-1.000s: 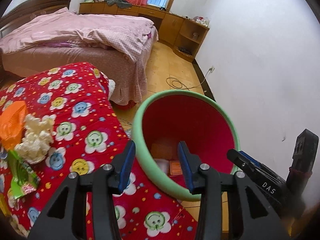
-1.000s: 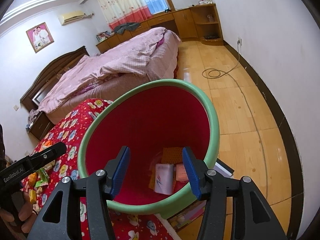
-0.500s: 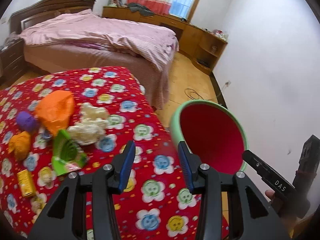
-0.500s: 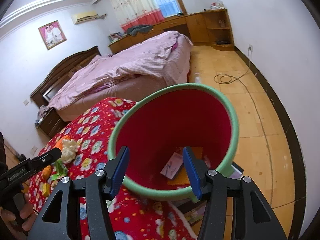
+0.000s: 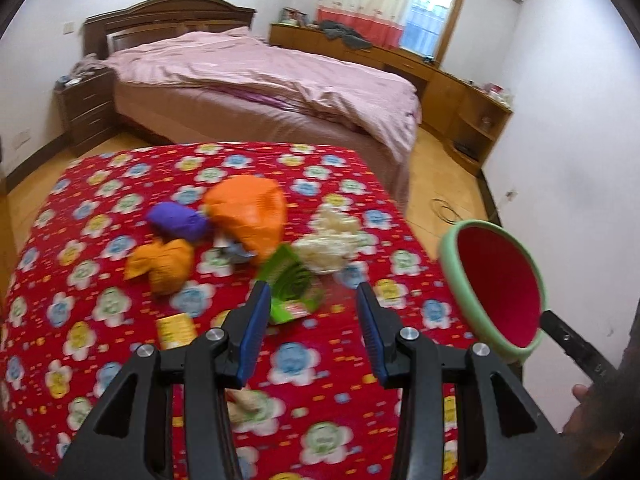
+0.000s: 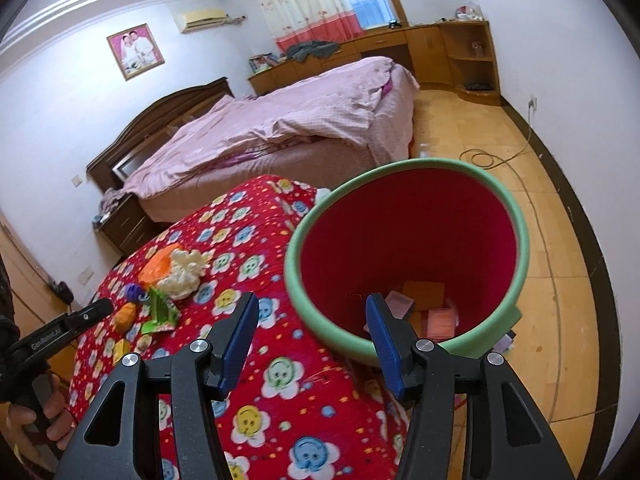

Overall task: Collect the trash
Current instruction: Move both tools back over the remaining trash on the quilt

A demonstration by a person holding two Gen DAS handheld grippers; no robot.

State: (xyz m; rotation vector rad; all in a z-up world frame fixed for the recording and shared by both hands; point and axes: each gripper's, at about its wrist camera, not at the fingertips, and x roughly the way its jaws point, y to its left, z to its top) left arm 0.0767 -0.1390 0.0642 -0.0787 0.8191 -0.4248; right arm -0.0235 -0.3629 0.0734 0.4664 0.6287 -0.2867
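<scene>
Trash lies on a red flowered table cover (image 5: 120,280): an orange bag (image 5: 248,212), a purple wad (image 5: 176,222), an orange wad (image 5: 160,264), a white crumpled tissue (image 5: 332,240), a green wrapper (image 5: 290,284) and a small yellow packet (image 5: 176,330). My left gripper (image 5: 312,320) is open and empty, just short of the green wrapper. A red bin with a green rim (image 6: 408,260) stands at the table's right edge and holds several papers (image 6: 424,308). My right gripper (image 6: 312,332) is open and empty above the bin's near rim.
A bed with a pink cover (image 5: 260,80) stands behind the table. A wooden nightstand (image 5: 86,108) is at left, wooden cabinets (image 5: 460,92) along the far wall. A cable (image 6: 492,156) lies on the wooden floor. A white wall is at right.
My left gripper has swung left from over the bin to face the trash pile on the table. My right gripper has drawn back and up from the bin. Both stay open.
</scene>
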